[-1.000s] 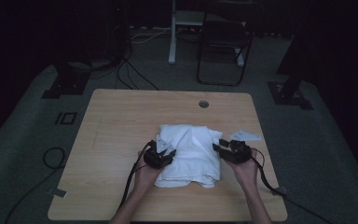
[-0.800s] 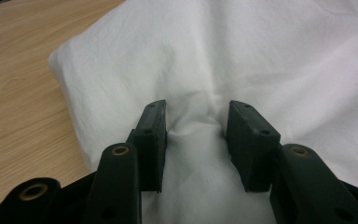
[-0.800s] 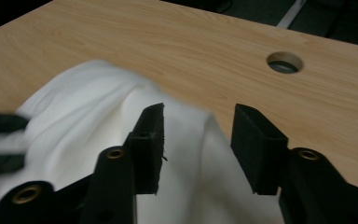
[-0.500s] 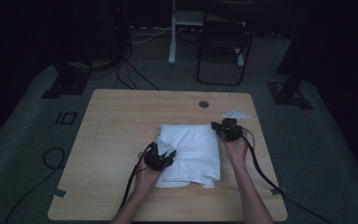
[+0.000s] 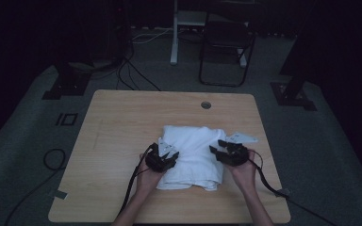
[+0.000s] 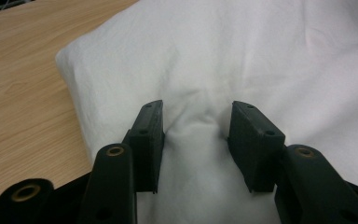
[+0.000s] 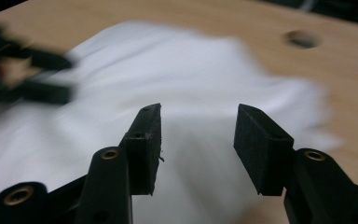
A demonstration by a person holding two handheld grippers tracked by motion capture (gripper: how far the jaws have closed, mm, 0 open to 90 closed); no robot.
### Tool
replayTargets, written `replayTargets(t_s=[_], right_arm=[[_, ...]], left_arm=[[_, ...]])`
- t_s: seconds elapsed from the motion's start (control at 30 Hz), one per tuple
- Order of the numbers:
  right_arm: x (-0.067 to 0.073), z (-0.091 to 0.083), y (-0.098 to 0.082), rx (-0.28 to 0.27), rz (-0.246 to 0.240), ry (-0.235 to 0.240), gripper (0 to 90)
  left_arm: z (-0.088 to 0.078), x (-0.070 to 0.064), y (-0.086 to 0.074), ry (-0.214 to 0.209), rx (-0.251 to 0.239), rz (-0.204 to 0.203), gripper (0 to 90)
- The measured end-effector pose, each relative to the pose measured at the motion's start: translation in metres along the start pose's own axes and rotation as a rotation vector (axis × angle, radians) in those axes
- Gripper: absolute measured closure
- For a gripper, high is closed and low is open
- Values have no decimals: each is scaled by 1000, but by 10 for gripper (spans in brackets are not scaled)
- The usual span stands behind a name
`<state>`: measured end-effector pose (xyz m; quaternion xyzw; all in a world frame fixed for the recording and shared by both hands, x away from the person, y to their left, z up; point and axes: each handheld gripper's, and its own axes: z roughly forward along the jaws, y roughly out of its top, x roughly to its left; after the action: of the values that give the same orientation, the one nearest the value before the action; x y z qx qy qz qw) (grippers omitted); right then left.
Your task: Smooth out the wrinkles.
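Hand-held gripper (image 6: 196,140) jaws pressed into white towel (image 6: 242,70), fold bunched between; wooden table (image 6: 23,79) left.

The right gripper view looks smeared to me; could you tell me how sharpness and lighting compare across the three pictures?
Right gripper view: the white cloth and table hole are motion-blurred, while the right tongs stay sharp. Left gripper view: crisp and evenly lit, showing a fold of cloth bunched between the left tongs. High view: dim and underexposed, with the room around the table nearly black.
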<state>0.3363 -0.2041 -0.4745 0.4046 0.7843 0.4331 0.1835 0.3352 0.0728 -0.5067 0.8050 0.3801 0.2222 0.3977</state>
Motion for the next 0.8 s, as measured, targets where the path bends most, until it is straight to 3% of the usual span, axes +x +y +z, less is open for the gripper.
replayTargets(t_s=[0.07, 0.17, 0.23, 0.27, 0.33, 0.4, 0.5, 0.6, 0.63, 0.7, 0.8], right_arm=[[16, 8, -12, 72, -23, 44, 498], [29, 11, -30, 126, -51, 48, 515], [31, 9, -36, 132, -52, 38, 519], [32, 8, -40, 138, -59, 26, 528], [30, 5, -49, 157, -64, -7, 537], [28, 9, -55, 185, -65, -42, 549], [24, 23, -61, 191, -48, -28, 559], [23, 31, -54, 187, -58, -43, 562], [23, 31, -54, 187, -58, -43, 562], [21, 48, -44, 169, -54, -44, 564], [21, 58, -38, 158, -46, -38, 564]], left_arm=[[-7, -2, 1, -8, -11, -7, 518], [-22, -6, 0, -37, -39, -3, 491], [-28, -8, -1, -62, -54, -5, 493], [-39, -13, -5, -89, -83, 9, 493], [-38, -19, -11, -121, -52, 26, 494], [-31, -25, -20, -103, -21, 56, 488], [-29, -32, -26, -58, -16, 79, 487], [-29, -33, -26, -1, -3, 101, 505], [-29, -33, -26, -1, -3, 101, 508], [-29, -24, -27, 47, 1, 94, 512], [-28, -13, -27, 60, 0, 77, 517]])
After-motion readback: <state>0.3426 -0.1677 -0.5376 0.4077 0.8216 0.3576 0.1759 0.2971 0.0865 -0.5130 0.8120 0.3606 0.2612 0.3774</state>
